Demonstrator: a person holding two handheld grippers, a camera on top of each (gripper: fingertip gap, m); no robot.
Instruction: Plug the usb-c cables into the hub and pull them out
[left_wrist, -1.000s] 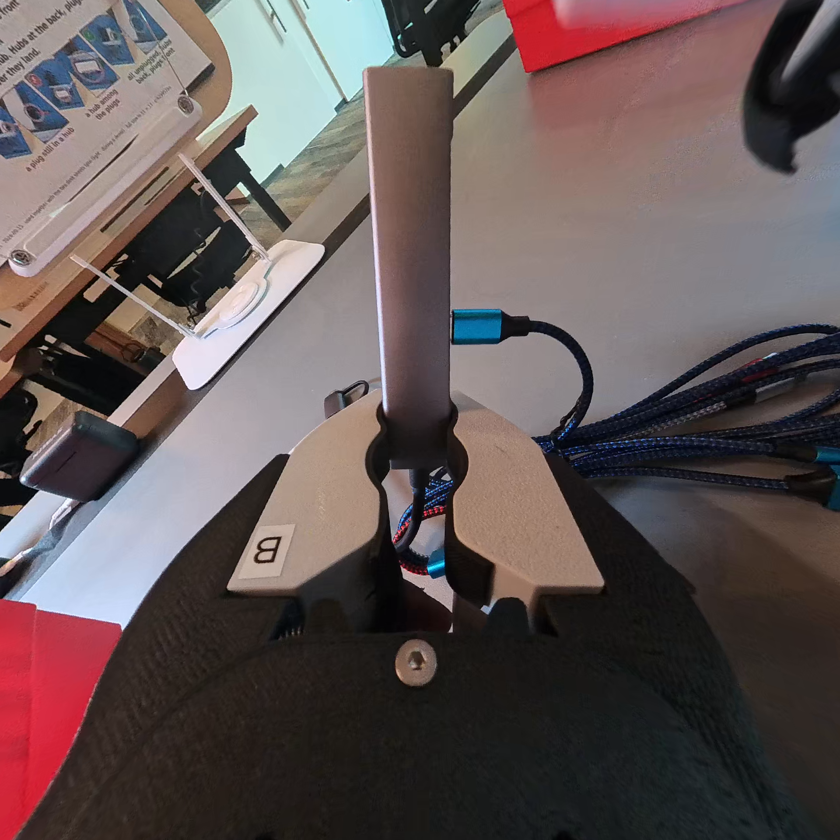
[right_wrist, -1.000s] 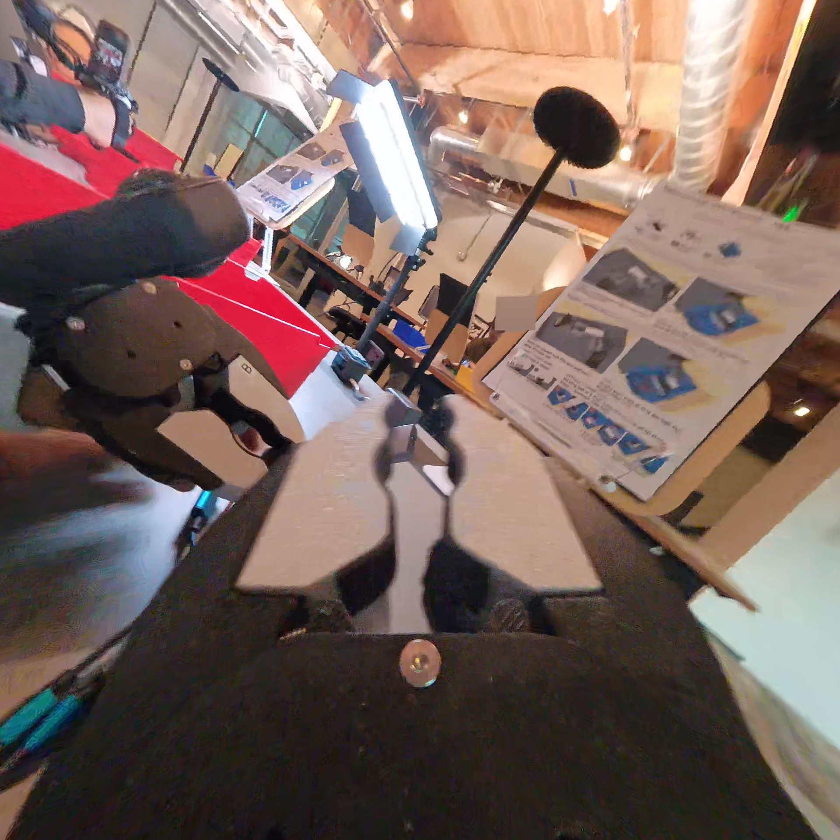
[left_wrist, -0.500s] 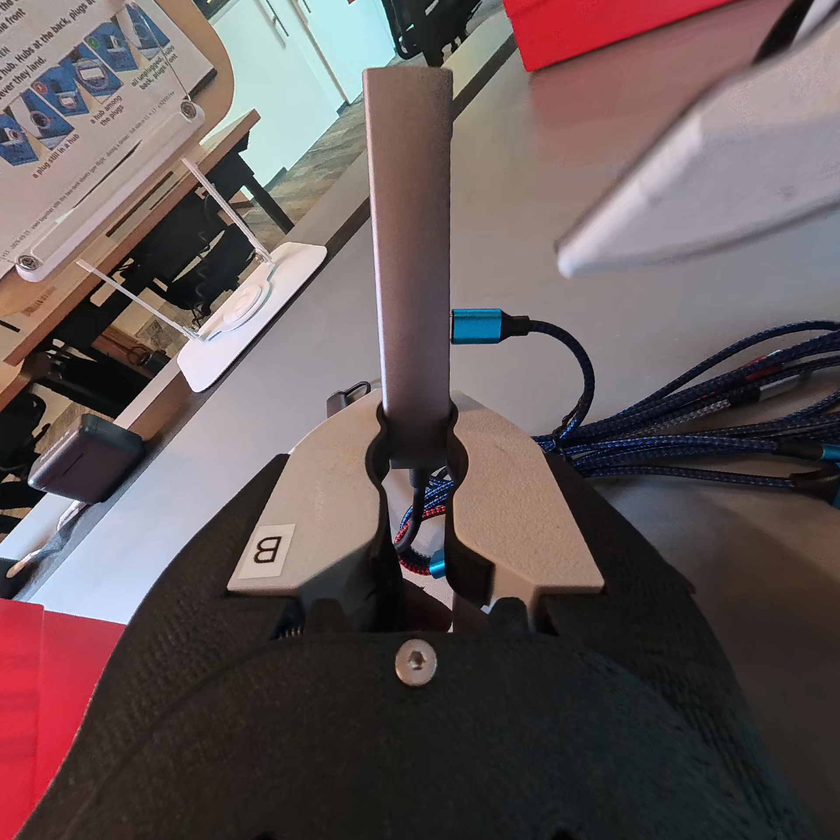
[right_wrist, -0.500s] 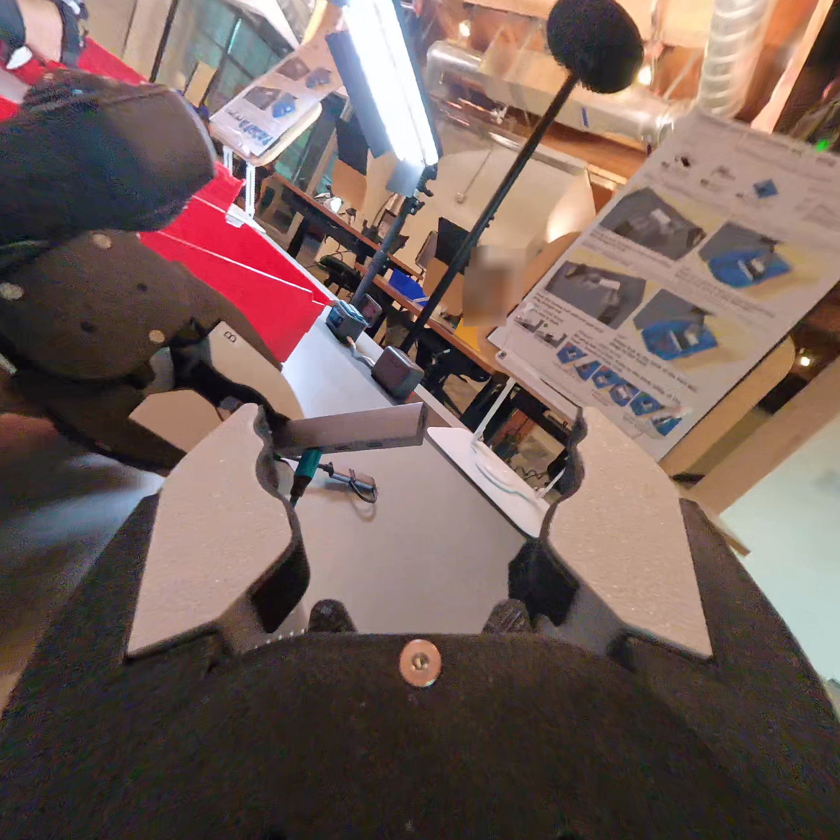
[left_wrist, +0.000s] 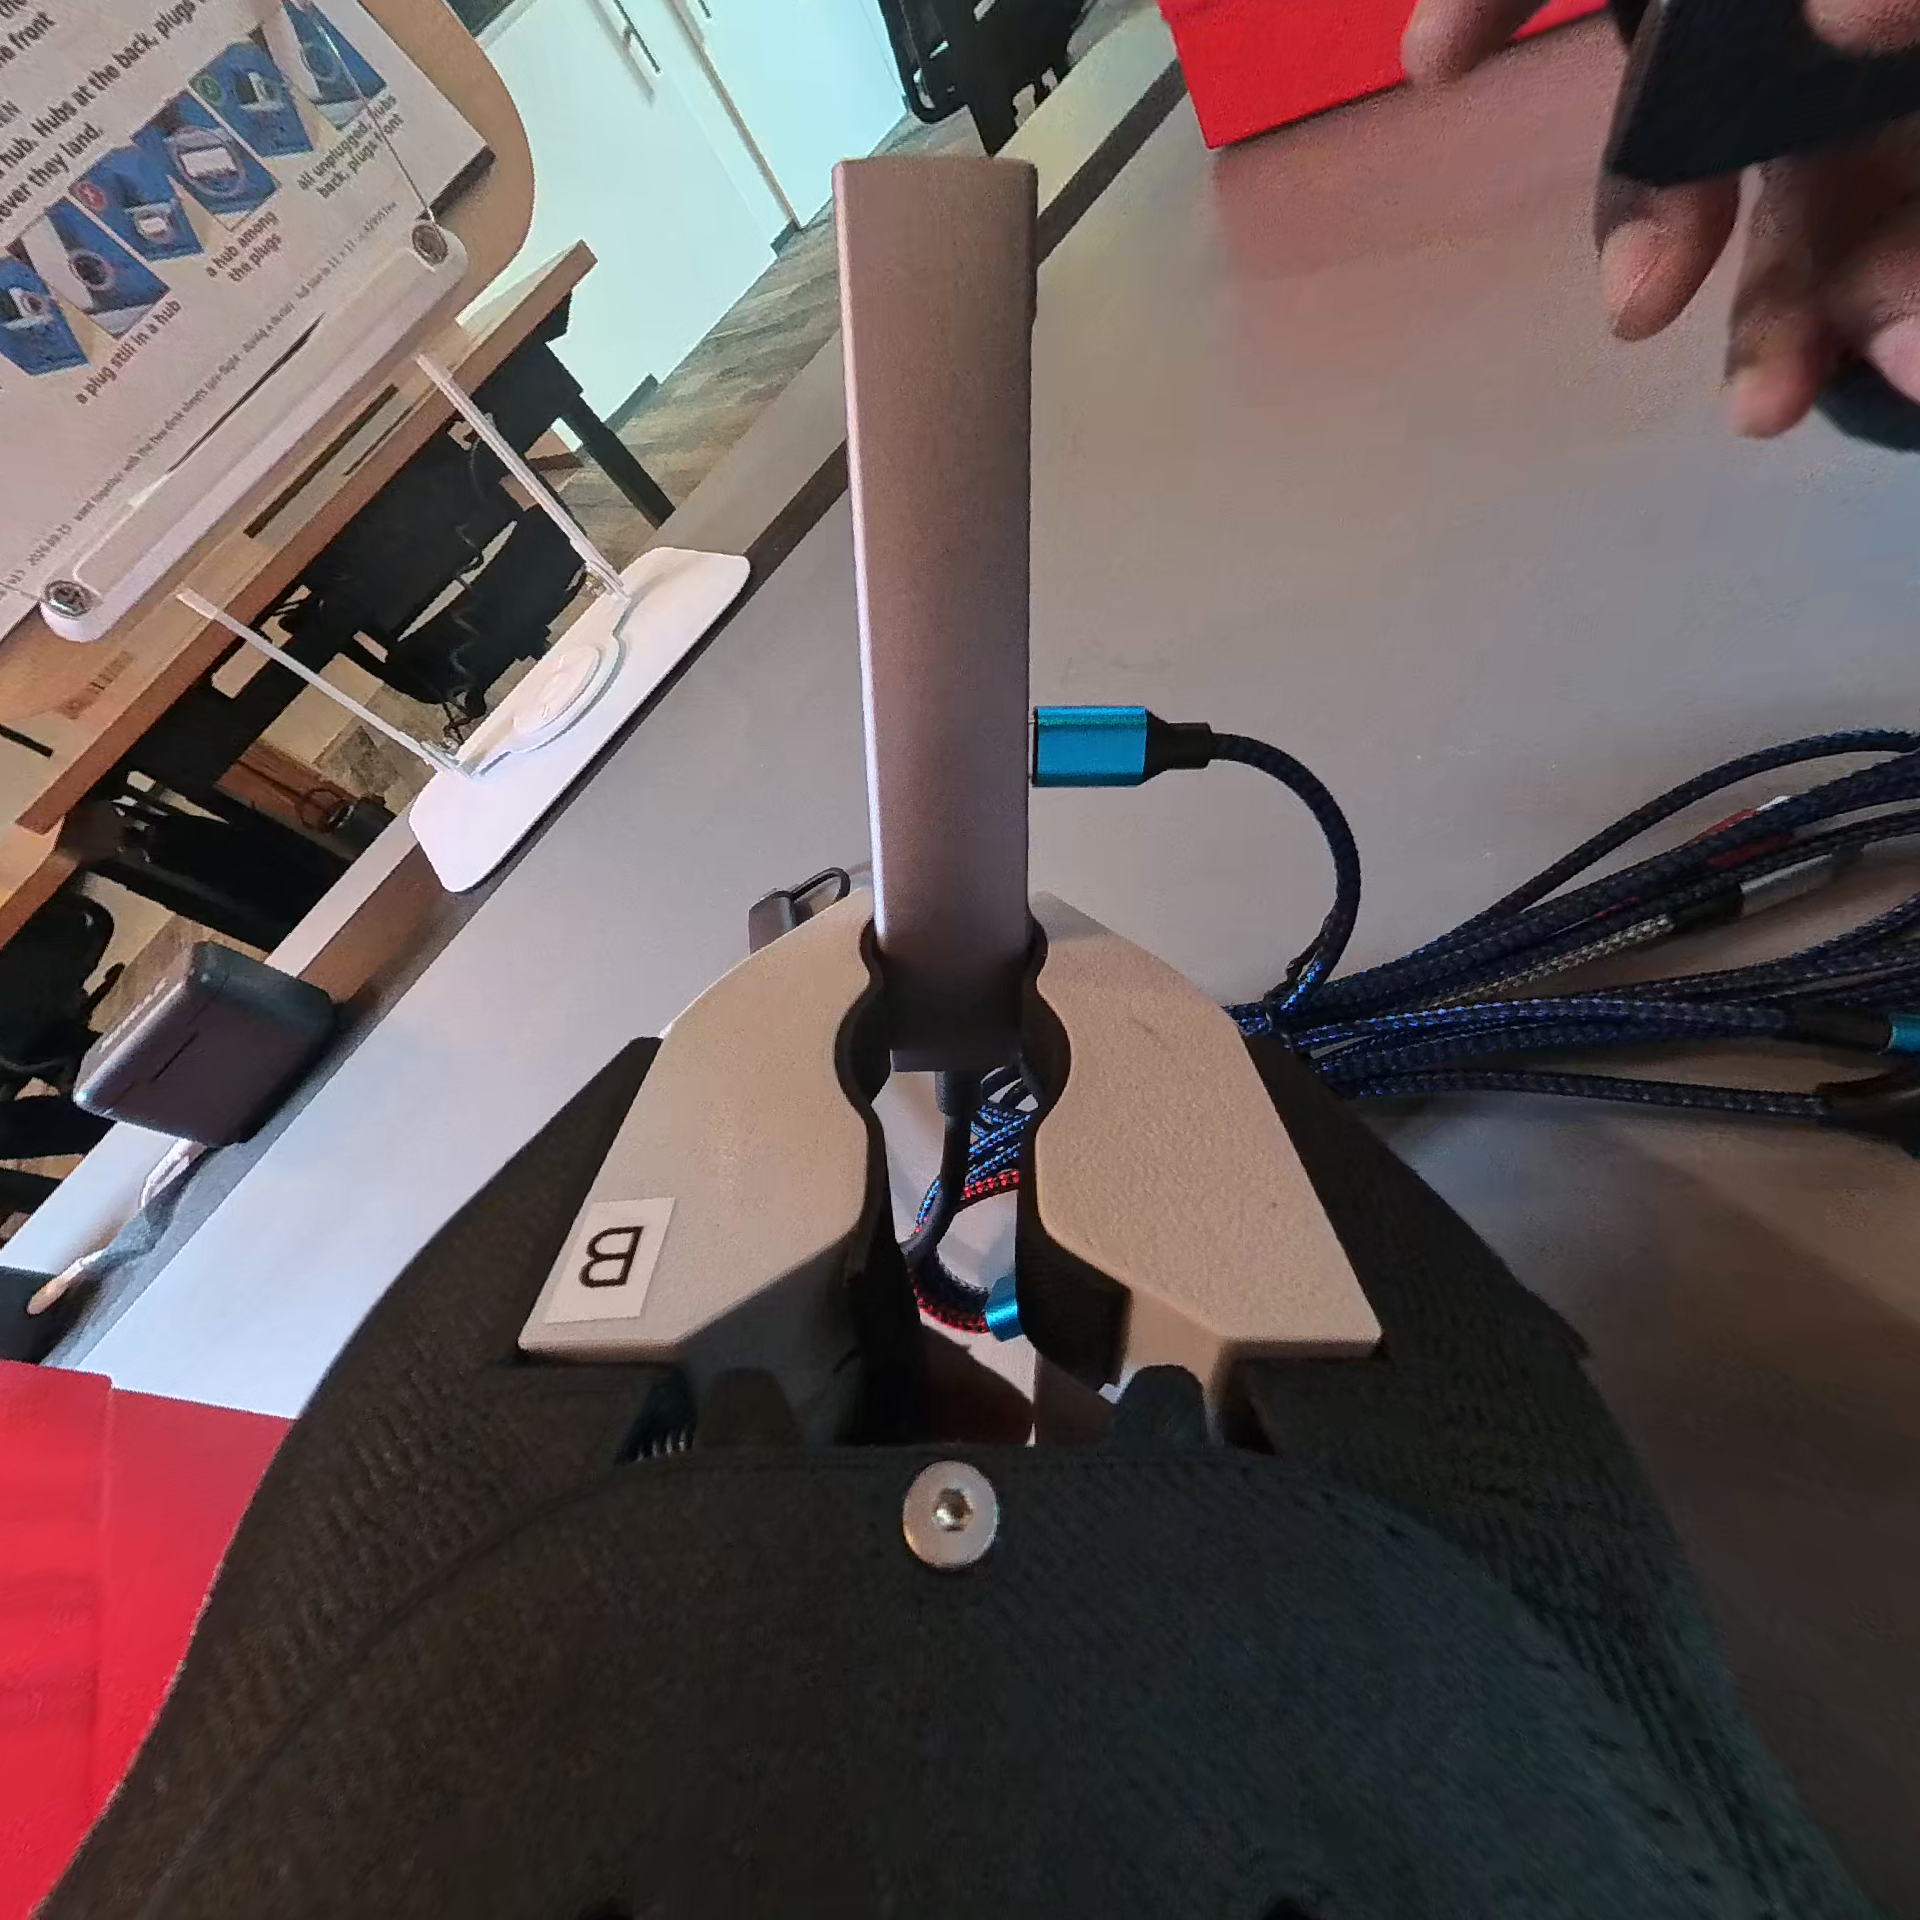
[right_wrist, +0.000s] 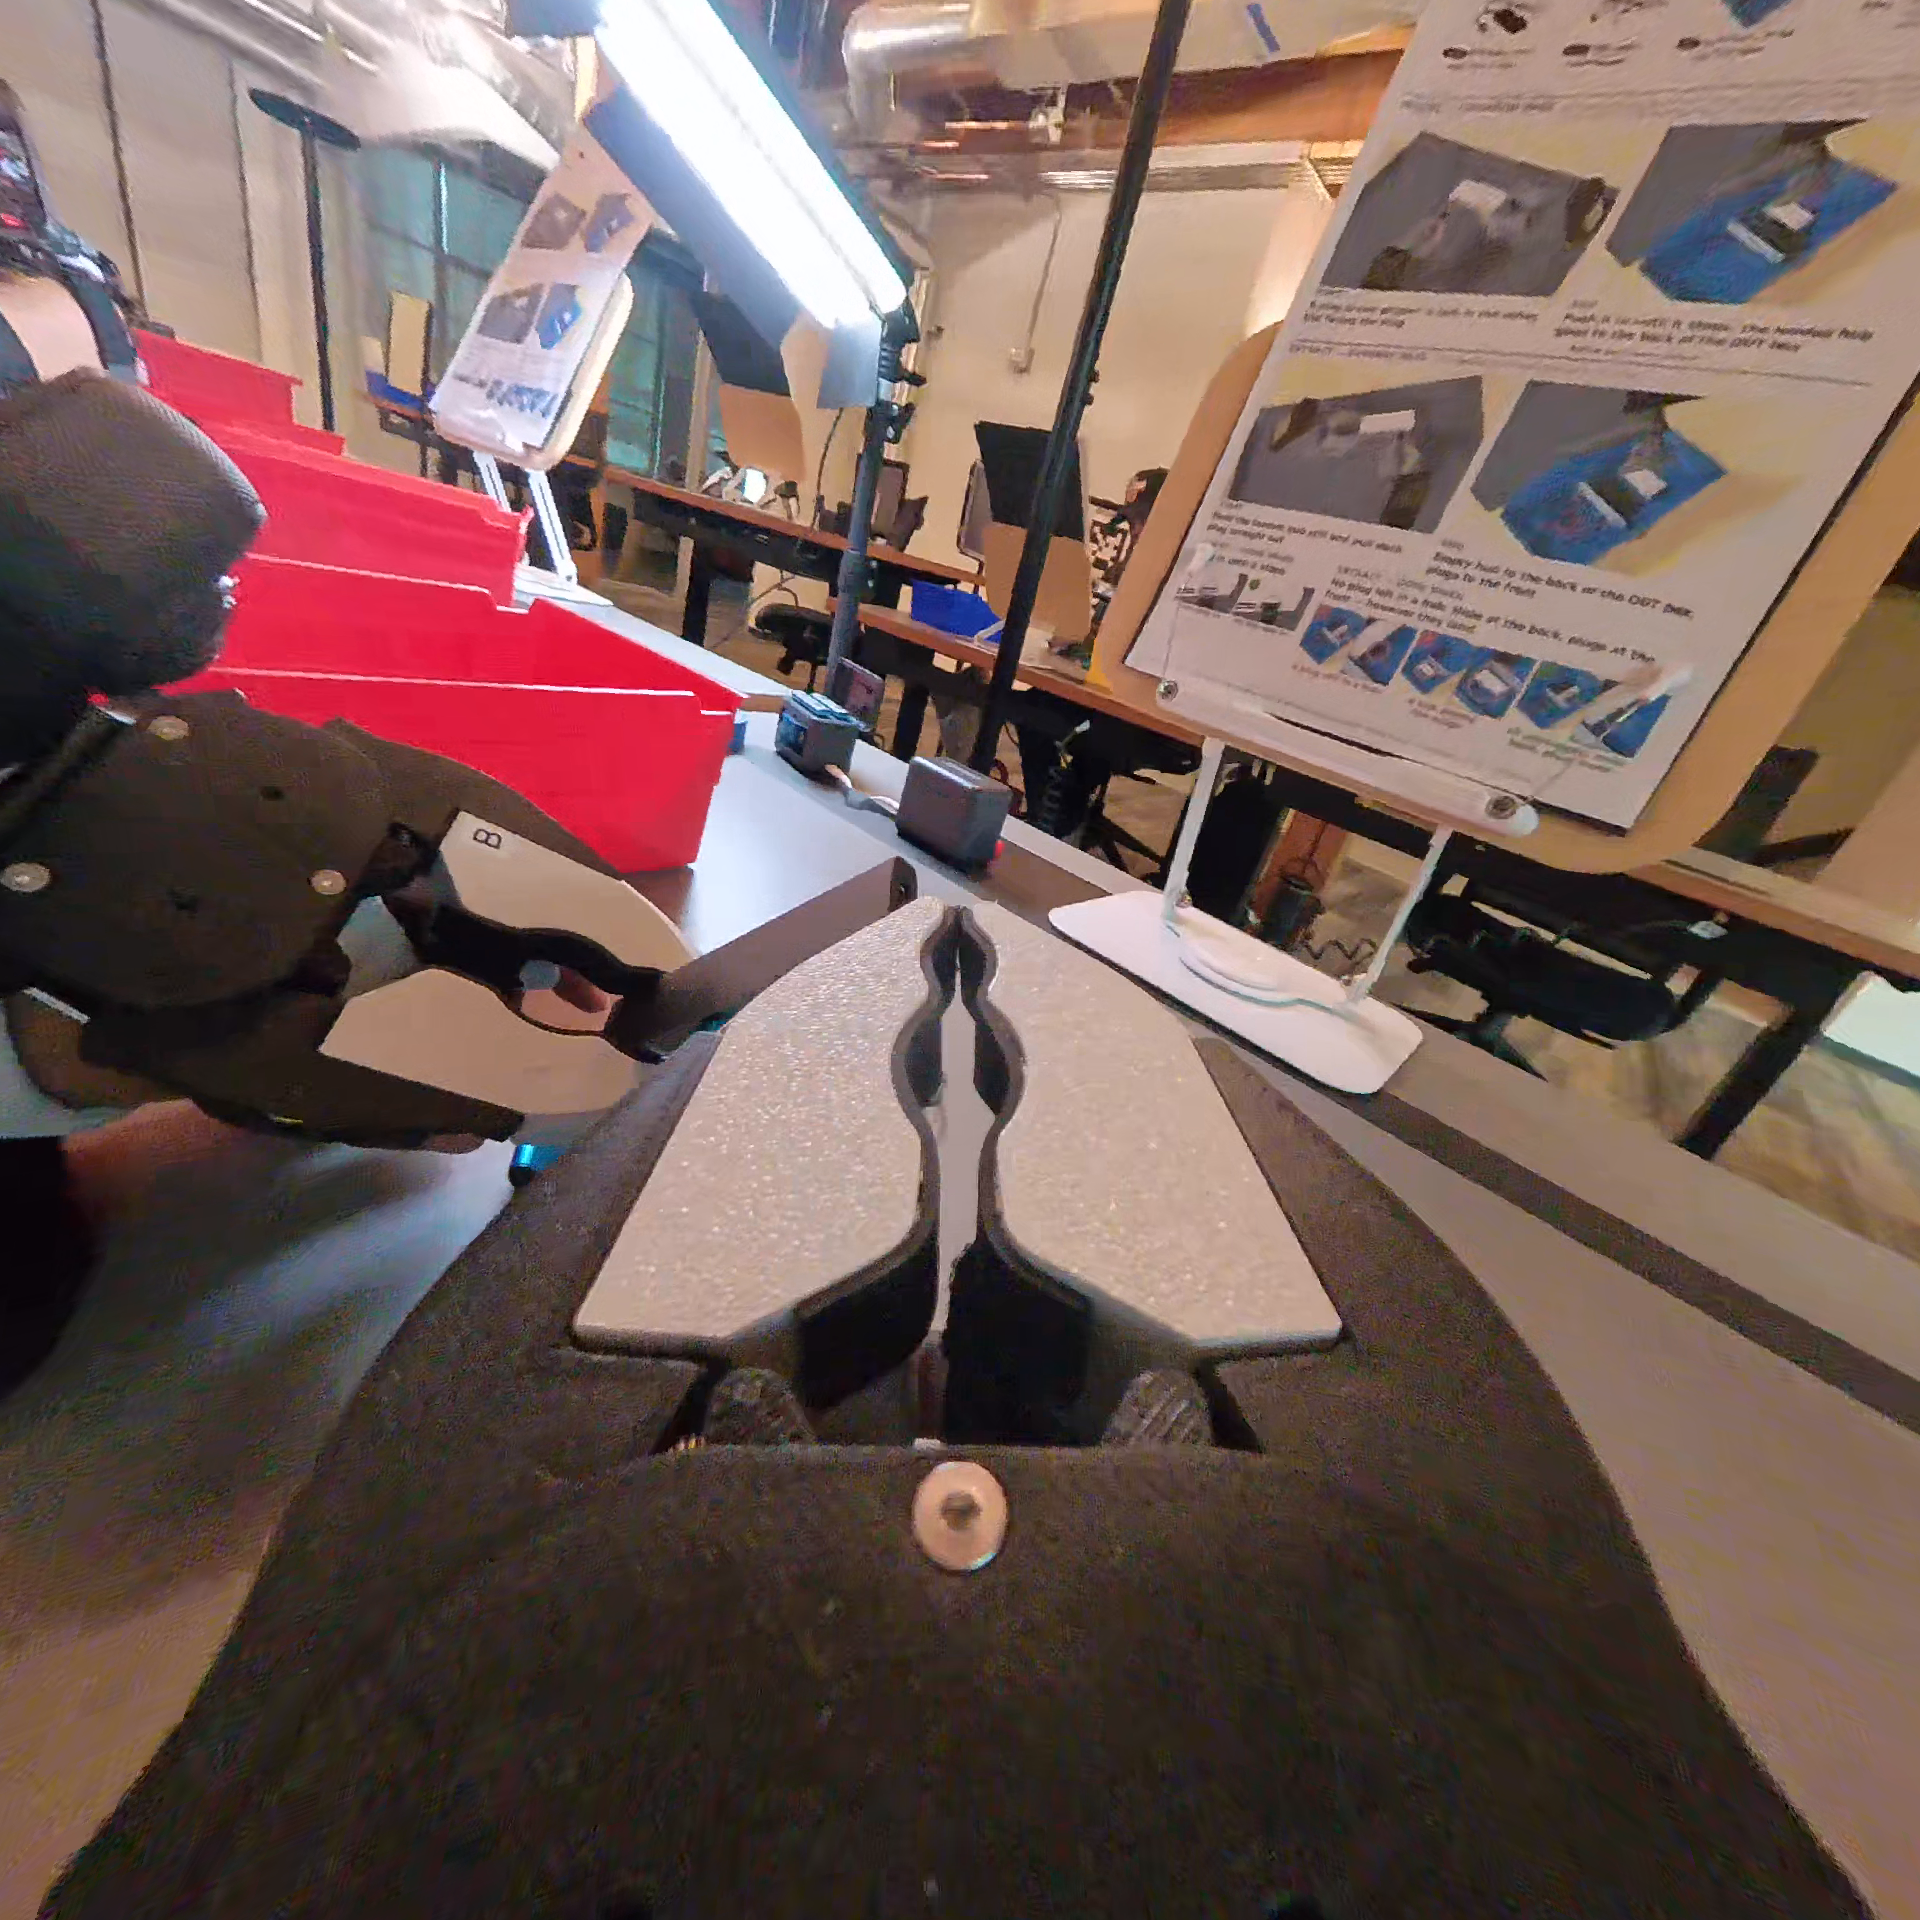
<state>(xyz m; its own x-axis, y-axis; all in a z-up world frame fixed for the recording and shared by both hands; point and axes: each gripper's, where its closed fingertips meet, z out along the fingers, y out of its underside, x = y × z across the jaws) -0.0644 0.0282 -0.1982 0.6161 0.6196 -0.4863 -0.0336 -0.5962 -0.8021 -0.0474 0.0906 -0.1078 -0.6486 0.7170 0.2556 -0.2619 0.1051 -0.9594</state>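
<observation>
My left gripper (left_wrist: 951, 951) is shut on the near end of a long grey hub (left_wrist: 940, 540), which points forward above the grey table (left_wrist: 1351, 582). A blue USB-C plug (left_wrist: 1086, 746) on a dark braided cable sits in the hub's right side. More braided cables (left_wrist: 1579, 1008) lie bundled on the table to the right. My right gripper (right_wrist: 956, 930) is shut and empty, close to the right of the hub (right_wrist: 800, 935). The left gripper (right_wrist: 634, 1003) also shows at the left of the right wrist view.
A person's hand (left_wrist: 1766, 239) is at the top right. Red bins (right_wrist: 468, 707) line the table's left side. A white sign stand base (right_wrist: 1236, 987), an instruction board (right_wrist: 1507, 468) and grey charger blocks (right_wrist: 951, 810) stand along the far edge. The tips of one gripper are about 11 centimeters away from the tips of the other.
My right gripper opened wide half a second ago and has shut again, empty, while tilting down towards the table. My left gripper has kept the hub still.
</observation>
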